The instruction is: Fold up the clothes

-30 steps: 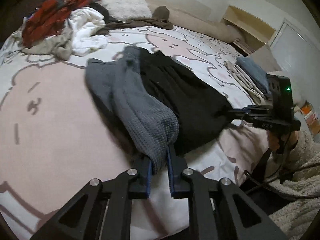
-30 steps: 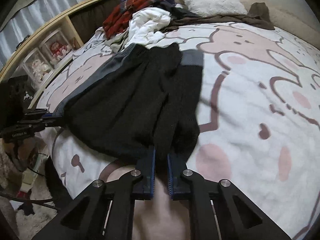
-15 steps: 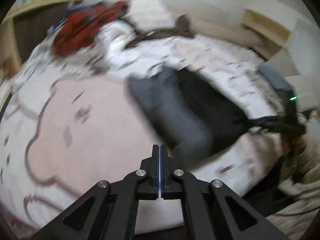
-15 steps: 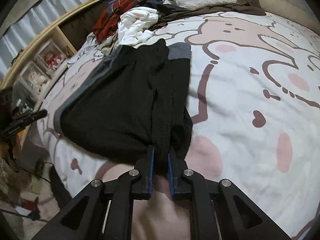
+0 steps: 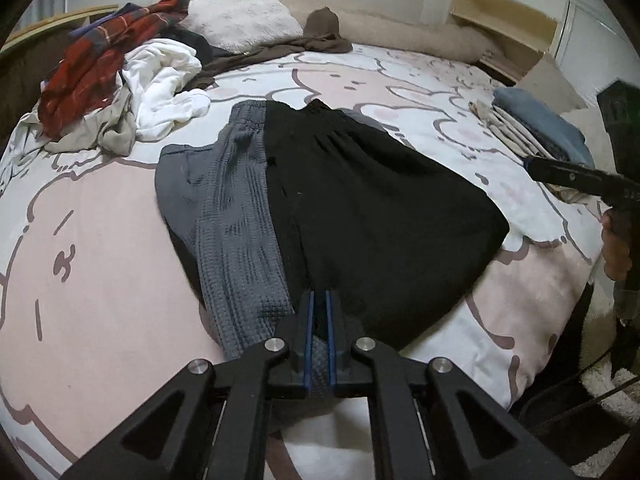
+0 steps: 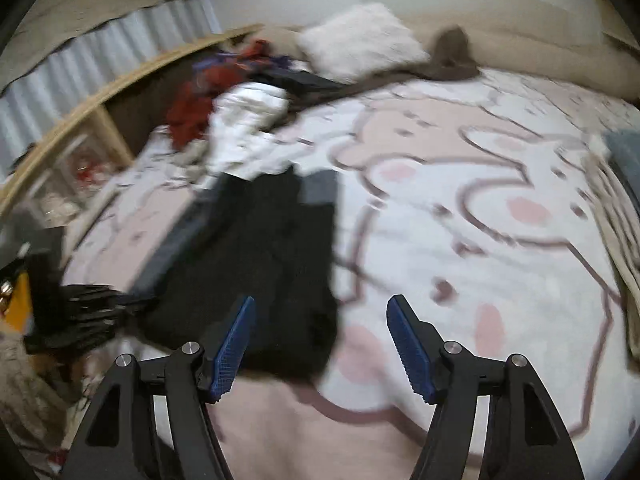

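A: Why are the black-and-grey shorts (image 5: pixel 320 200) spread flat in the middle of the bed (image 5: pixel 100 300)?

B: I'd judge it's the working spot. The unsorted heap (image 5: pixel 120 80) lies to the far left by the pillow (image 5: pixel 240 16), and the folded stack (image 5: pixel 536 124) waits at the right edge, so the shorts sit between them for folding.

A: What is the left gripper (image 5: pixel 318 320) doing?

B: Its pads are pressed together on the near hem of the shorts, with grey waffle fabric showing between them. It looks ready to carry that hem over.

A: And the right gripper (image 6: pixel 320 344)?

B: Its jaws have just been opening and now stand wide apart with nothing between them. It hovers above the shorts' near right corner, not touching.
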`<state>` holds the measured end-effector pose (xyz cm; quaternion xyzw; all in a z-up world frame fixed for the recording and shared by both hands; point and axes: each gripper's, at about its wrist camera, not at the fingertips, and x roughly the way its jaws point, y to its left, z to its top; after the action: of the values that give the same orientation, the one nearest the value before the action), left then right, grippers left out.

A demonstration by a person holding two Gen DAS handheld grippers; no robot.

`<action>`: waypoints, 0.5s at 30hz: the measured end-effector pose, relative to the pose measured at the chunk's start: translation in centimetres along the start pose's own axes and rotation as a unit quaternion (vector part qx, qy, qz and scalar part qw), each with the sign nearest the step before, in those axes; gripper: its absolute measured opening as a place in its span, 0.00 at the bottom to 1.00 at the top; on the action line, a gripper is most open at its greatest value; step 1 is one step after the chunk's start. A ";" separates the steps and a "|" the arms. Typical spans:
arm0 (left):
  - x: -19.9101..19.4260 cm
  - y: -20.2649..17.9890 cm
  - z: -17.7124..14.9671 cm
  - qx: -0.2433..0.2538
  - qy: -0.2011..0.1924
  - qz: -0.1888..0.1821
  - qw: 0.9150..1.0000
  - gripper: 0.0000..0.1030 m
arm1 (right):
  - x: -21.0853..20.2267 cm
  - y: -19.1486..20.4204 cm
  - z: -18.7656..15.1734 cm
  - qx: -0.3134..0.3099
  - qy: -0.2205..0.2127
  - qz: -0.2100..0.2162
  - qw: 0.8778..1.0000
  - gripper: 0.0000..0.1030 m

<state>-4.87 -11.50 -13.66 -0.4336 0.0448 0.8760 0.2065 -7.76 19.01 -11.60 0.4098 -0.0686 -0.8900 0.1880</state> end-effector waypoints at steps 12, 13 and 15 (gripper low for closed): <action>0.2 0.7 -1.1 -0.016 -0.037 -0.012 0.999 0.07 | 7.5 -3.2 -1.9 0.062 0.083 0.067 0.992 0.00; 0.2 0.6 -1.0 -0.014 -0.037 -0.010 0.999 0.07 | 6.8 -3.5 -1.8 0.061 0.076 0.061 0.993 0.00; 0.0 0.3 -0.8 -0.009 -0.037 -0.004 0.999 0.06 | 5.1 -2.8 -1.5 0.023 0.059 0.031 0.997 0.00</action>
<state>-4.38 -11.99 -14.14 -0.4026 0.0277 0.8910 0.2080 -10.48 19.67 -16.95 0.4637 -0.0907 -0.8560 0.2097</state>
